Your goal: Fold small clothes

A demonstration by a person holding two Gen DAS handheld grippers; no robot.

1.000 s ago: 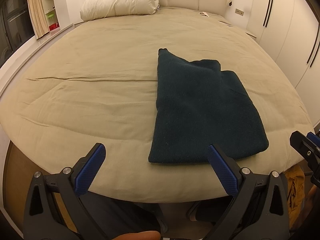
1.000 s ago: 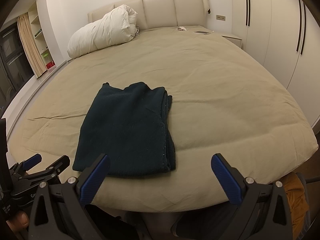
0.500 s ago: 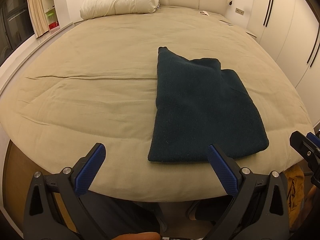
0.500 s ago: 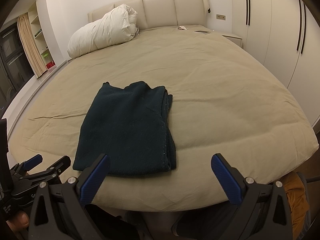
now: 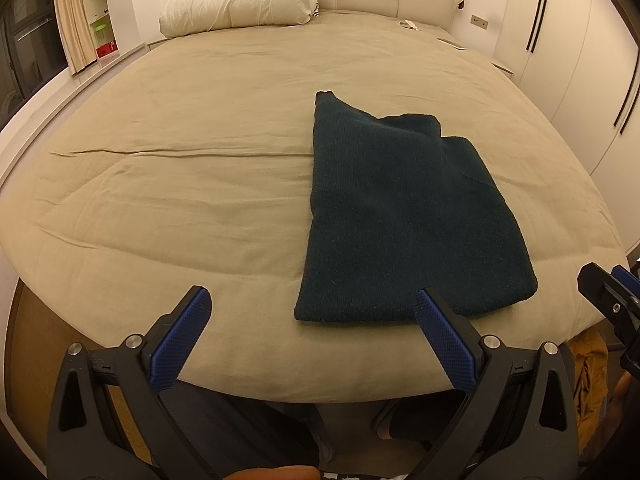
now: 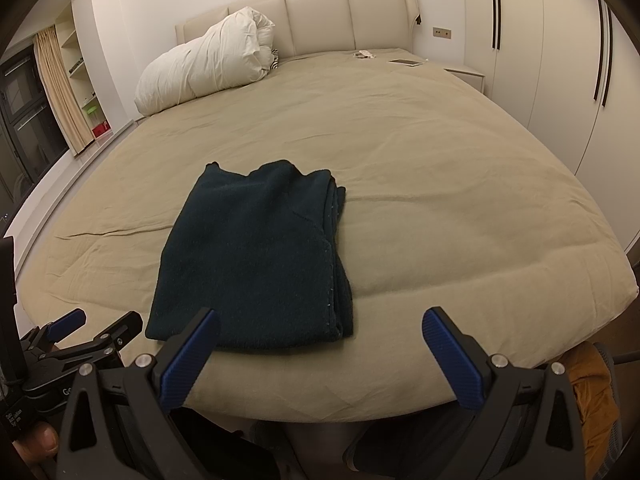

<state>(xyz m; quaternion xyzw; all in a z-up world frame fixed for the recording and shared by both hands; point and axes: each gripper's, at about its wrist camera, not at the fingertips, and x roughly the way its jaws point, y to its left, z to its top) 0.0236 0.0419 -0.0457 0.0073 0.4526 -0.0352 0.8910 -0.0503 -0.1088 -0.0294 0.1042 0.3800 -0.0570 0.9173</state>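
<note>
Here, a dark green cloth is seen folded into a long rectangle and laid flat on the beige bed cover, close to the near edge of the bed. On the side of the cloth that faces the wardrobe doors, several stacked layers of its edges can be made out.

The left gripper is held above the near edge of the bed with its jaws spread wide, and nothing is gripped between them. Its blue pads are apart from the cloth, though one of them is seen in front of the near corner of the cloth; whether it touches there cannot be told.

The right gripper is also kept wide open and empty, just in front of the near short side of the cloth. One of its fingertips overlaps the cloth's near edge in the view; contact cannot be confirmed.

Far behind the cloth, a white rolled duvet is placed against the padded headboard. Small objects are lying beyond the cloth near the headboard, too small to be identified.
</note>
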